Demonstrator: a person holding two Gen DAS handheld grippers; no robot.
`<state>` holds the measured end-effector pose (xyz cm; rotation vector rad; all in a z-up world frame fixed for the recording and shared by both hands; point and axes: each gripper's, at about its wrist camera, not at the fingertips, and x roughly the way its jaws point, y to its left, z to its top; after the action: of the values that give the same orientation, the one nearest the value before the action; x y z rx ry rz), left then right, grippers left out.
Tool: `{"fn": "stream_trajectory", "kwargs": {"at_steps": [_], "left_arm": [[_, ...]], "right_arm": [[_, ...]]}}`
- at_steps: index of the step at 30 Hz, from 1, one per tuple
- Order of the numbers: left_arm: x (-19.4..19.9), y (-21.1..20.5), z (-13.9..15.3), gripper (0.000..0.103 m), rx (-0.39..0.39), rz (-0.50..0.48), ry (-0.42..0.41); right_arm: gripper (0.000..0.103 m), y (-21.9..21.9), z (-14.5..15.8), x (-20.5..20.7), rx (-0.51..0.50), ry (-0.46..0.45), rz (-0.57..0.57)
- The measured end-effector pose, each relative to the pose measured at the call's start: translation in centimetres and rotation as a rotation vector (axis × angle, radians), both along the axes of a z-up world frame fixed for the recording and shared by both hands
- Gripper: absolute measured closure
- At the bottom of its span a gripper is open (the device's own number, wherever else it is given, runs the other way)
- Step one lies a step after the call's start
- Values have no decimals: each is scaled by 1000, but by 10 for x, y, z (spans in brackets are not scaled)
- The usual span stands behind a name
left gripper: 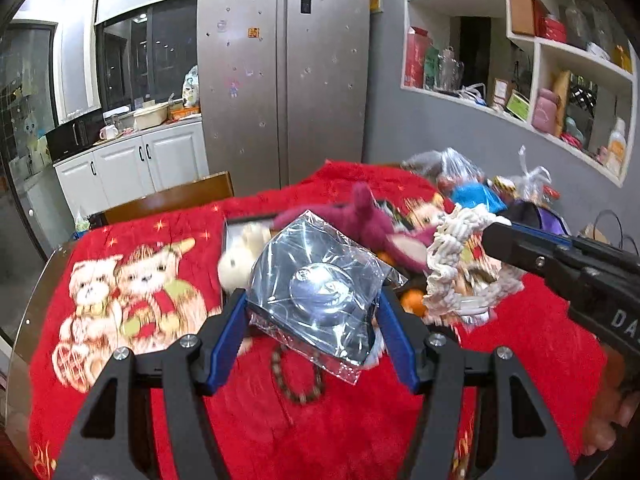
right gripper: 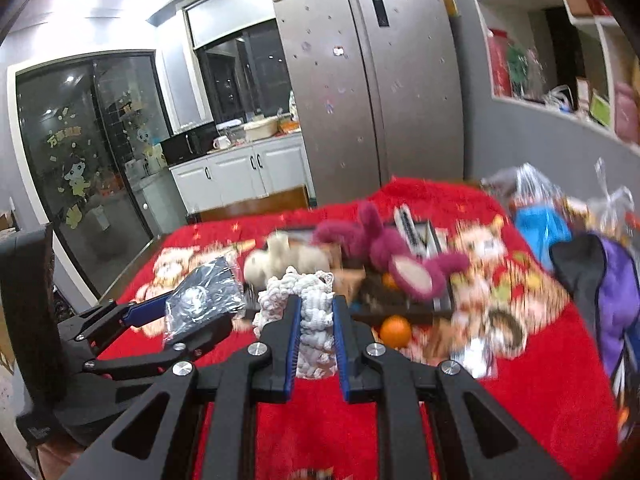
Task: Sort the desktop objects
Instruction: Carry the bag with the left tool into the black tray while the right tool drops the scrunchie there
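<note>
My left gripper [left gripper: 312,300] is shut on a flat dark box wrapped in clear plastic [left gripper: 316,288] and holds it above the red cloth; it also shows in the right wrist view [right gripper: 204,300]. My right gripper [right gripper: 314,308] is shut on a white knitted rope basket [right gripper: 308,308], lifted off the table; the basket also shows in the left wrist view [left gripper: 460,264]. A dark tray [right gripper: 400,308] behind holds a magenta plush bear [right gripper: 396,252] and a white plush rabbit [right gripper: 280,260]. A brown bead bracelet [left gripper: 296,376] lies under the left gripper.
An orange [right gripper: 395,331] lies in front of the tray. Plastic bags [left gripper: 460,172], a blue packet [right gripper: 540,228] and a purple cloth [right gripper: 612,292] crowd the table's right side. A wooden chair back [left gripper: 168,196] stands behind the table, a fridge [left gripper: 280,72] beyond.
</note>
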<state>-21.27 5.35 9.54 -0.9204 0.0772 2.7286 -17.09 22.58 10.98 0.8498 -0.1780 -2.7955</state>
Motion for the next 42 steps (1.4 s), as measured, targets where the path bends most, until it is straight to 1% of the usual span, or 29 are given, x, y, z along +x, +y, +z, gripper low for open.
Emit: {"fn": "stream_trajectory", "kwargs": {"at_steps": [4, 6, 9, 14, 16, 19, 21, 22, 24, 26, 33, 42], "left_arm": [[-36, 2, 11, 38, 6, -4, 0], [-55, 6, 12, 38, -6, -8, 1], [-91, 10, 7, 38, -23, -7, -7], [-146, 15, -13, 38, -50, 21, -30], [-159, 13, -25, 38, -38, 31, -37], [-174, 4, -41, 38, 11, 37, -42], [-187, 5, -51, 38, -11, 20, -81], [-188, 2, -55, 38, -13, 29, -71], [-191, 2, -59, 38, -31, 18, -71], [-192, 2, -62, 38, -30, 19, -70], [-193, 8, -71, 38, -45, 2, -78], [-200, 5, -77, 38, -54, 21, -88]], "right_arm": [[87, -2, 23, -29, 1, 14, 6], [87, -3, 31, -45, 19, 24, -6], [87, -2, 35, -70, 30, 25, -19], [87, 2, 23, -119, 16, -7, -50], [87, 3, 12, -136, 3, -25, -54], [87, 5, -4, -155, -15, -42, -56], [87, 7, -15, -165, -48, -58, -56], [87, 4, -22, -173, -36, -88, -47], [87, 0, -32, -178, -2, -98, -48], [87, -5, -38, -181, 33, -112, -46], [87, -10, -46, -185, 56, -131, -46], [87, -13, -58, -192, 63, -167, -39]]}}
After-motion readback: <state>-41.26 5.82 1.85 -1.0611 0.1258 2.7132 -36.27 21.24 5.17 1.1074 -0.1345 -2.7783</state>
